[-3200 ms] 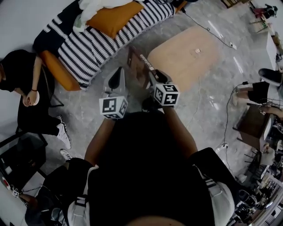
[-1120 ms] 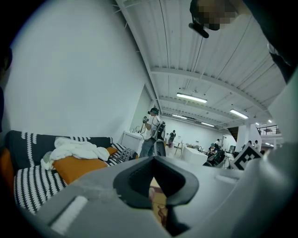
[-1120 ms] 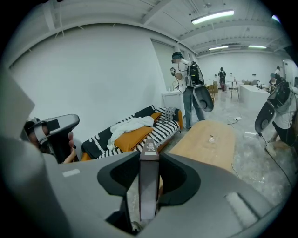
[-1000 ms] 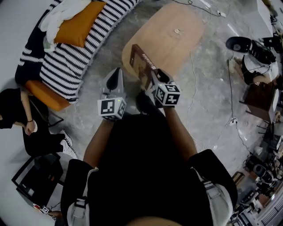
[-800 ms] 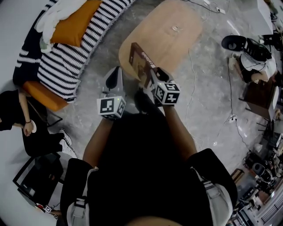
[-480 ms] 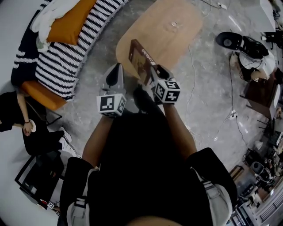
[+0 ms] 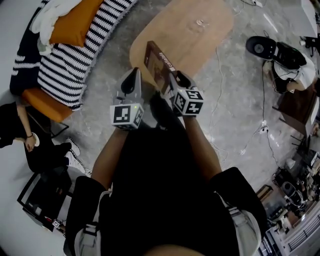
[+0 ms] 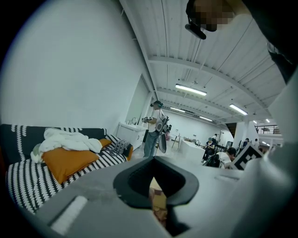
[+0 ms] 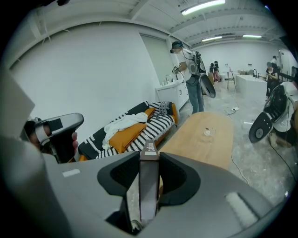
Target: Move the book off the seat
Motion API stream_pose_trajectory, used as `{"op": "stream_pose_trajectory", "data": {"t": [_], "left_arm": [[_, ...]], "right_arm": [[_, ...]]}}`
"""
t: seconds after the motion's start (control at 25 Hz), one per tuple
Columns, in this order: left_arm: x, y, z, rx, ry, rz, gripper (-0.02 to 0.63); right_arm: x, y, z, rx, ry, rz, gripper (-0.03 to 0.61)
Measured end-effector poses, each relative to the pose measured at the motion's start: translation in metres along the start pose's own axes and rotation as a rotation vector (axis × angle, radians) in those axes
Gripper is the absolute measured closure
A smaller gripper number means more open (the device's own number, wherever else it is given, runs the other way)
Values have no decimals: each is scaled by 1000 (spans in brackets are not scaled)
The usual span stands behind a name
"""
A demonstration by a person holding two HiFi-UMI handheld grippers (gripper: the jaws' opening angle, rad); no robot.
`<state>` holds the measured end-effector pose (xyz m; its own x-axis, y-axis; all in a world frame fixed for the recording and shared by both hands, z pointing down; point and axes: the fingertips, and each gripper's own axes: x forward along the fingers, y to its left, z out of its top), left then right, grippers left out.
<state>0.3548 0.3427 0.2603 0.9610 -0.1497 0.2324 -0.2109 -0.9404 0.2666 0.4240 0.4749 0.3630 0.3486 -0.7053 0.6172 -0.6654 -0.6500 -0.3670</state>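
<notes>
Right gripper [image 9: 149,160], mine, is clamped on the brown hardback book [image 7: 157,67]. The two dark pads press on its covers, and the spine with its pale label faces up between them. The book stands on edge, its long axis running forward along the jaws and away from me.

Left gripper [image 7: 134,72] is closed with nothing in it, its tips meeting in a point. It hangs just beside the book on the book's left, apart from it. The right hand alone carries the load.

The book is off the seat. The black-and-white striped sofa [image 7: 65,70], with its orange cushion [image 7: 75,25] and white blanket [image 7: 52,15], lies well apart to the left, across bare grey floor.

The relation that governs the coming move is this: the light wooden oval counter [image 7: 190,35] lies straight ahead of and below the book, its near end under the book's front corner in the head view. I judge a short lowering forward would set the book down there.

Not resolved:
- The book's lower edge, which is masked by the gripper body.
- Whether the book is clear of the counter's near rim.
- A small pale item on the counter's far half.
- A tan patch seen through the left jaws' gap.
</notes>
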Motion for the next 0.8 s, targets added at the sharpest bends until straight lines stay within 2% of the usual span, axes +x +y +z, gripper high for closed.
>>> {"op": "stream_pose_trajectory", "data": {"t": [0.52, 0.8], "left_arm": [[38, 22, -26, -2, 40, 12, 607], [85, 23, -39, -6, 79, 10, 607]], "right_arm": [[42, -26, -11, 59, 31, -9, 436], [81, -62, -7, 124, 58, -21, 436]]}}
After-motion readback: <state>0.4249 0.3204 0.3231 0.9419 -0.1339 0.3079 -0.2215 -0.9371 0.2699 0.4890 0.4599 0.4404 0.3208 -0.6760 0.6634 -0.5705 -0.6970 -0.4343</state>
